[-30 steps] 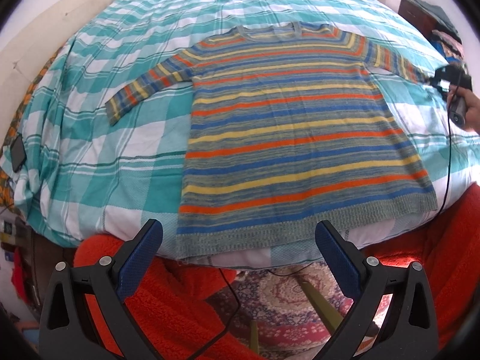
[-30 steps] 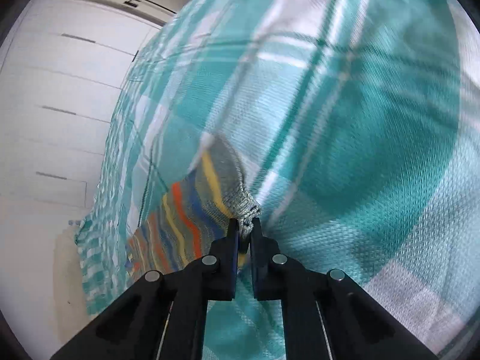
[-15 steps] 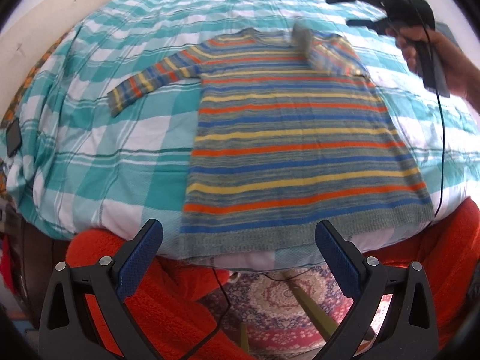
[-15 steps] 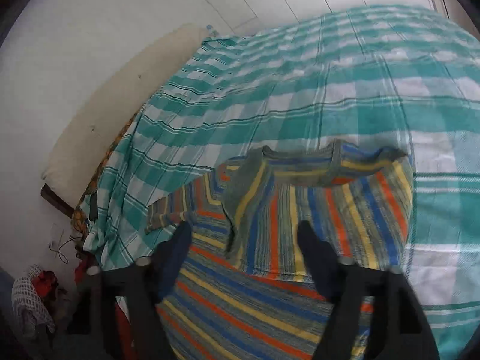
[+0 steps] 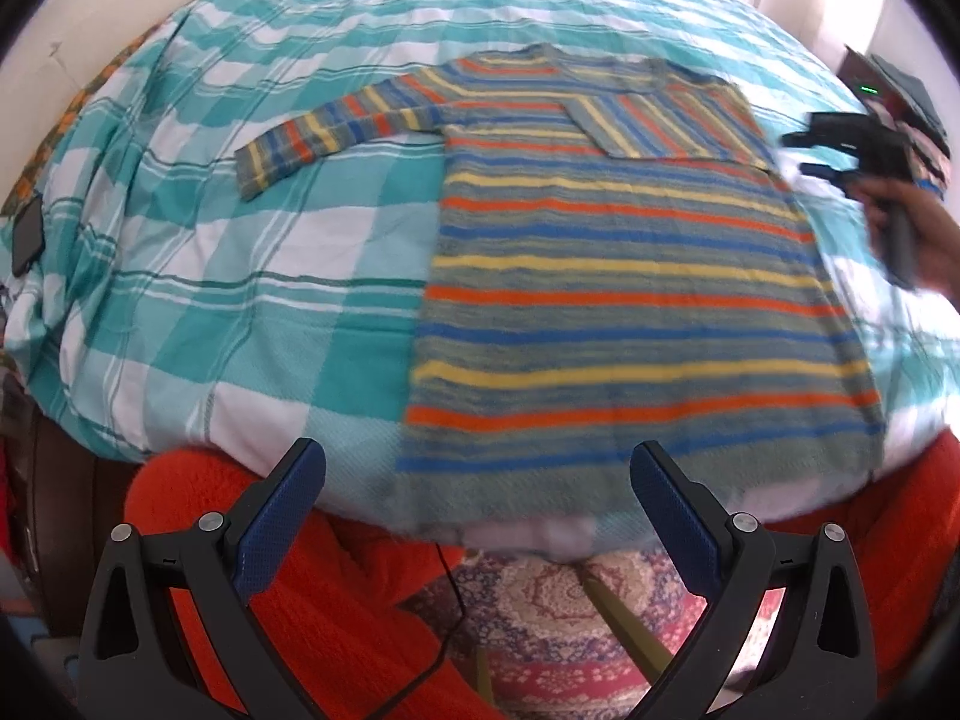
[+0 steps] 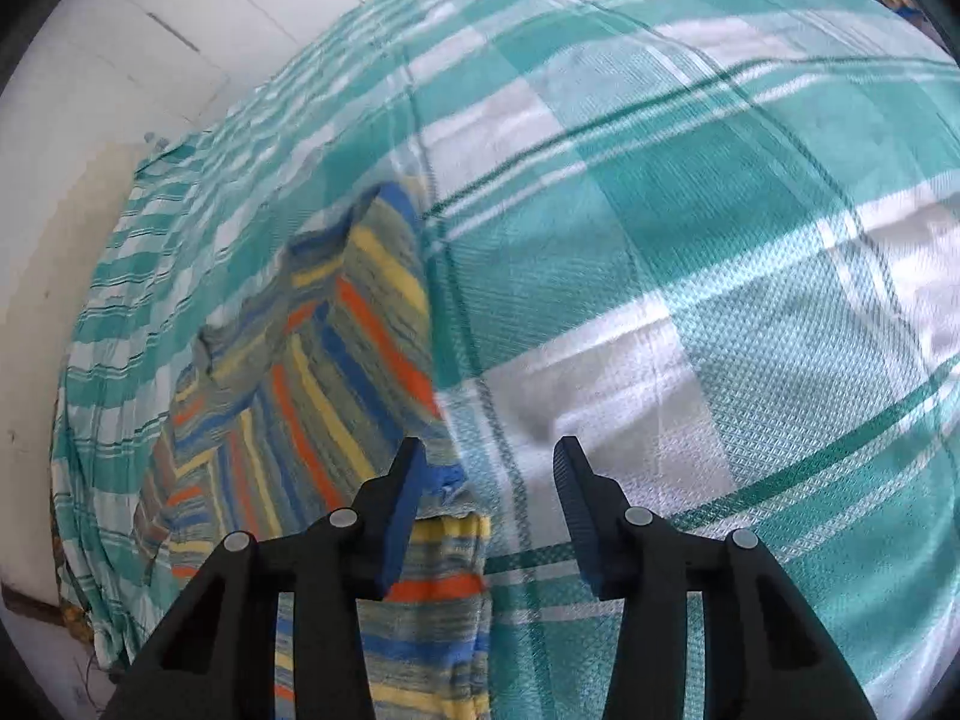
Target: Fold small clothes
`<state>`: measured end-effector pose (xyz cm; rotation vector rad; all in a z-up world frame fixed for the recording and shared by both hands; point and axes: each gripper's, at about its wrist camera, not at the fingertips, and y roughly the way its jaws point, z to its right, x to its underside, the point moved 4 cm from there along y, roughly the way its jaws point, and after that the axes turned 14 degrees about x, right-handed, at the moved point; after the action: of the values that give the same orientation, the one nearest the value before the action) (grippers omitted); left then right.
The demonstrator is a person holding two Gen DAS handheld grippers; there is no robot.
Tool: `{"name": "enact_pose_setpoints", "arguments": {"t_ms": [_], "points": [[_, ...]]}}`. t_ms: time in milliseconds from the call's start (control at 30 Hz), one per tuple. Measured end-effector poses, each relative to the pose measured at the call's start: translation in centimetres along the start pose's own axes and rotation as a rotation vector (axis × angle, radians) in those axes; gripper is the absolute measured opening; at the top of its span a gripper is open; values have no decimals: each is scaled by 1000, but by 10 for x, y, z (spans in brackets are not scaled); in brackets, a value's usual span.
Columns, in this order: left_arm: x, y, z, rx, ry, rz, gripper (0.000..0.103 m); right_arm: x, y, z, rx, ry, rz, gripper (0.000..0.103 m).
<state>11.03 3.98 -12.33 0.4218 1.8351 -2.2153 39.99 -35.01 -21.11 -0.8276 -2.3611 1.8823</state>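
A striped knit sweater (image 5: pixel 612 276) in grey, blue, yellow and orange lies flat on the bed. Its right sleeve (image 5: pixel 654 126) is folded across the chest; its left sleeve (image 5: pixel 336 132) stretches out to the left. My left gripper (image 5: pixel 477 510) is open and empty, held off the bed's near edge in front of the hem. My right gripper (image 6: pixel 489 498) is open and empty, low over the sweater's right edge (image 6: pixel 360 360). It also shows at the far right of the left wrist view (image 5: pixel 840 144), held in a hand.
The bed carries a teal and white checked cover (image 5: pixel 240 276). An orange-red blanket (image 5: pixel 336 588) hangs below its near edge over a patterned rug (image 5: pixel 552 612). A dark phone (image 5: pixel 27 234) lies at the bed's left edge. A white wall (image 6: pixel 120 60) stands behind.
My right gripper carried the right sleeve over the chest, let go and opened, then drew back to the sweater's right side. My left gripper stayed open and shifted slightly.
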Motion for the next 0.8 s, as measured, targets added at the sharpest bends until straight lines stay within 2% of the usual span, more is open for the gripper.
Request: {"name": "enact_pose_setpoints", "arguments": {"t_ms": [33, 100, 167, 233, 333, 400, 433, 467, 533, 633, 800], "points": [[-9, 7, -11, -6, -9, 14, 102, 4, -8, -6, -58, -33, -9, 47], [-28, 19, -33, -30, -30, 49, 102, 17, -25, -13, -65, -125, 13, 50], [-55, 38, -67, -53, -74, 111, 102, 39, -39, -8, 26, -241, 58, 64], [-79, 60, -99, -75, -122, 158, 102, 63, -49, 12, 145, -311, 101, 66], [-102, 92, -138, -69, -187, 203, 102, 98, -62, 58, 260, -278, 138, 66], [-112, 127, -163, -108, -216, 155, 103, 118, -74, 90, 304, -233, 154, 66], [-112, 143, -171, -104, -227, 109, 103, 124, -76, 100, 324, -217, 155, 68], [-110, 155, -177, -64, -232, 107, 103, 132, -75, 112, 339, -203, 147, 70], [-109, 149, -178, -59, -228, 172, 103, 144, -79, 129, 347, -184, 149, 71], [-105, 148, -176, -70, -219, 179, 103, 153, -80, 138, 323, -174, 199, 73], [-99, 147, -174, -76, -211, 218, 103, 152, -75, 135, 322, -170, 209, 82]]}}
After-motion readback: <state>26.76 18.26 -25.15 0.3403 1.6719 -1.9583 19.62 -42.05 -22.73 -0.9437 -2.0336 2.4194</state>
